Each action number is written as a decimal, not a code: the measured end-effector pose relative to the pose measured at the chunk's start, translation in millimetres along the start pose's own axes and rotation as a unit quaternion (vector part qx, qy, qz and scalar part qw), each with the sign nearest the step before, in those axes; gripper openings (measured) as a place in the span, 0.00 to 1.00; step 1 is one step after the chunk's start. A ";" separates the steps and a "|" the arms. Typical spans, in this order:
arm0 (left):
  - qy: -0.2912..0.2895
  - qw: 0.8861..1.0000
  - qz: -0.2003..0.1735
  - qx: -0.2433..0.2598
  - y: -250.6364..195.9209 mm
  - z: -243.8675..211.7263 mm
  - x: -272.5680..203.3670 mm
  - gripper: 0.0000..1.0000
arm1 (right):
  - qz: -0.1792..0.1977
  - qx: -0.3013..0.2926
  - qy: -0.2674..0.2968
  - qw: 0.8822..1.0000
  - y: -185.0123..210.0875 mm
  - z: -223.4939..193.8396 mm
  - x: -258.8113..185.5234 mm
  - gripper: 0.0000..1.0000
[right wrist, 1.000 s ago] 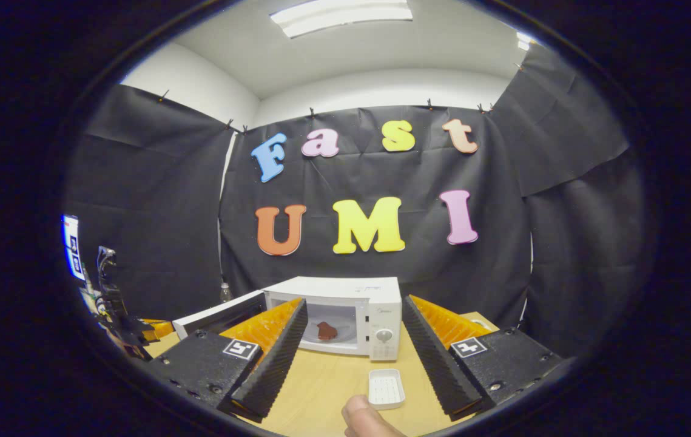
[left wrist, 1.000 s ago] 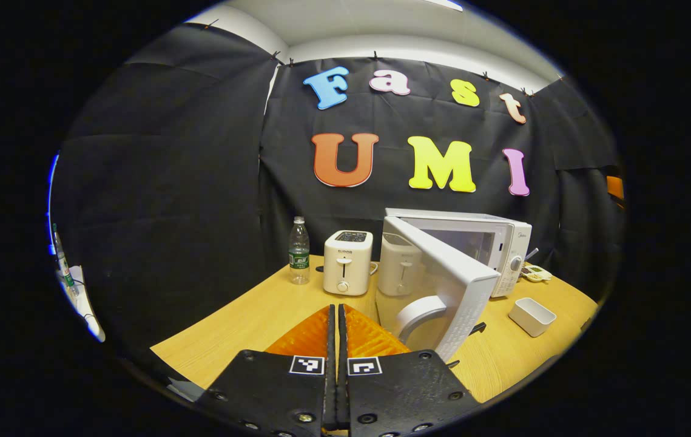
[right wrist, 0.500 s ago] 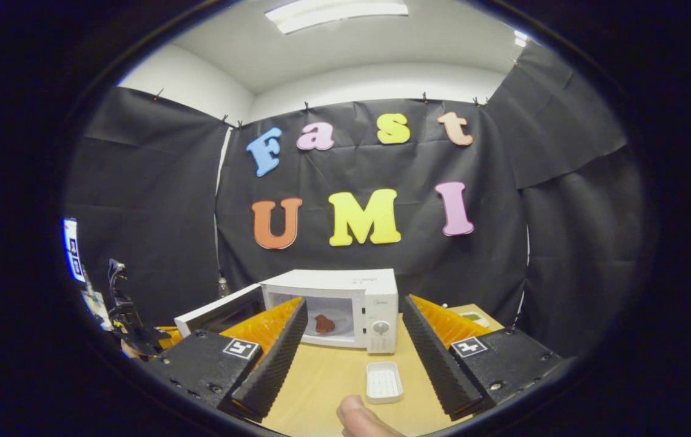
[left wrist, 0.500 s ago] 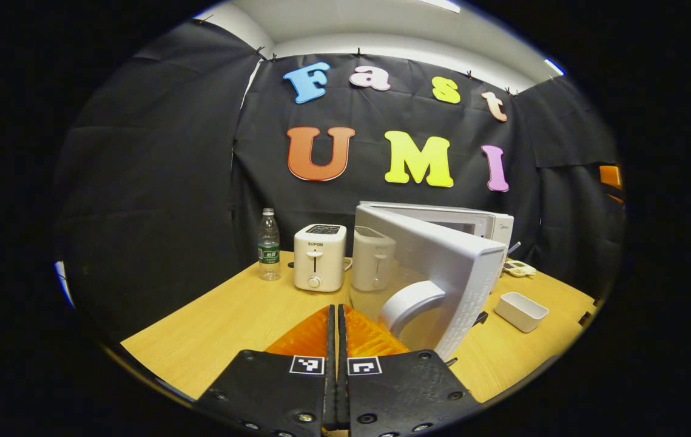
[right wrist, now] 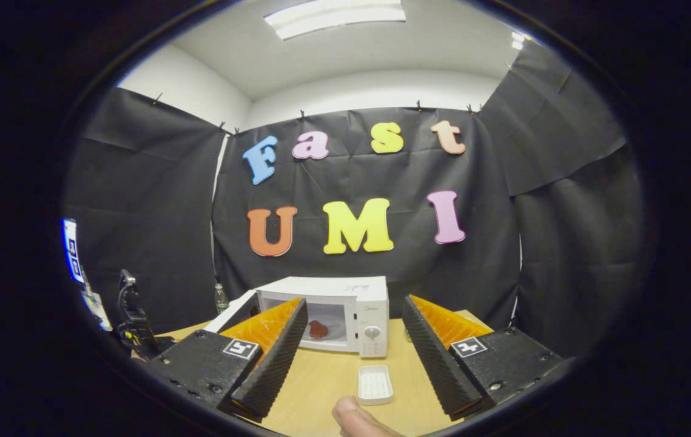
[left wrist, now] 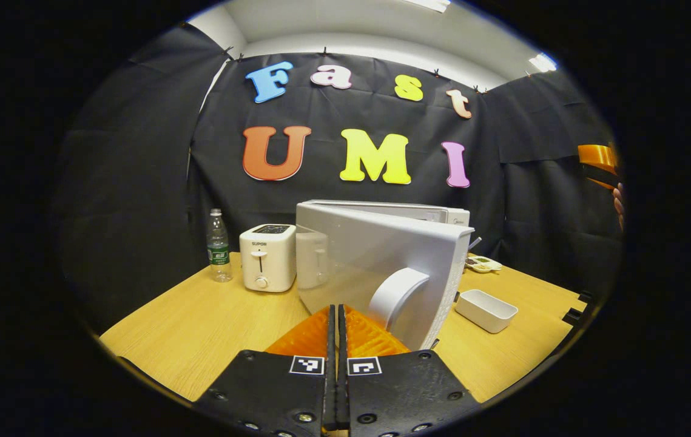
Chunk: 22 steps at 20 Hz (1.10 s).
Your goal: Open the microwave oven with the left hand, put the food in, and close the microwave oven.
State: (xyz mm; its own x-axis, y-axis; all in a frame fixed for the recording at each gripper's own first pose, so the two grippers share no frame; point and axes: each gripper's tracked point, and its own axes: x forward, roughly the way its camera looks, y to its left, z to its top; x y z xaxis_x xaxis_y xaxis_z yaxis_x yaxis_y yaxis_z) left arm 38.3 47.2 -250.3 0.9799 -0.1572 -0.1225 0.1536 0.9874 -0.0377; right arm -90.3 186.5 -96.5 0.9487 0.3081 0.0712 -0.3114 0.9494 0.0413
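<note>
1. White microwave oven stands toward the back of the pale wooden counter; its white door with a curved handle is swung part open.
2. Reddish-brown piece of food lies inside the oven cavity.
3. Left gripper: fingers clenched together on nothing, tips just beside the door handle; contact cannot be told.
4. Right gripper: fingers spread wide, nothing between them, held back from the oven.
5. Small white rectangular tray on the counter in front of the oven.
6. White toaster and clear plastic water bottle near the counter's back-left edge.
</note>
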 end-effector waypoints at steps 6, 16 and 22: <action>-0.002 0.997 -0.072 0.017 -57.7 -3.9 40.9 0.00 | -0.010 0.008 -0.010 1.000 -12.3 12.9 -7.1 1.00; 0.004 0.993 -0.116 0.017 -107.9 -11.1 109.5 0.00 | -0.027 0.015 -0.005 1.000 -30.4 16.3 -8.2 1.00; -0.015 0.992 -0.128 -0.003 -136.5 8.5 138.4 0.00 | -0.049 0.006 -0.026 0.998 -57.0 26.6 -16.8 1.00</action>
State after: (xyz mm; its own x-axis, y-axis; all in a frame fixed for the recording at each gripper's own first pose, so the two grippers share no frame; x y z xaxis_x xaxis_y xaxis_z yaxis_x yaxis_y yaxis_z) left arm 154.1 -109.2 -253.7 0.9121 -0.4023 -0.0783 0.3975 0.9149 -0.0698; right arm -89.9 125.6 -73.5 0.9708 0.2091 0.1177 -0.2173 0.9742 0.0617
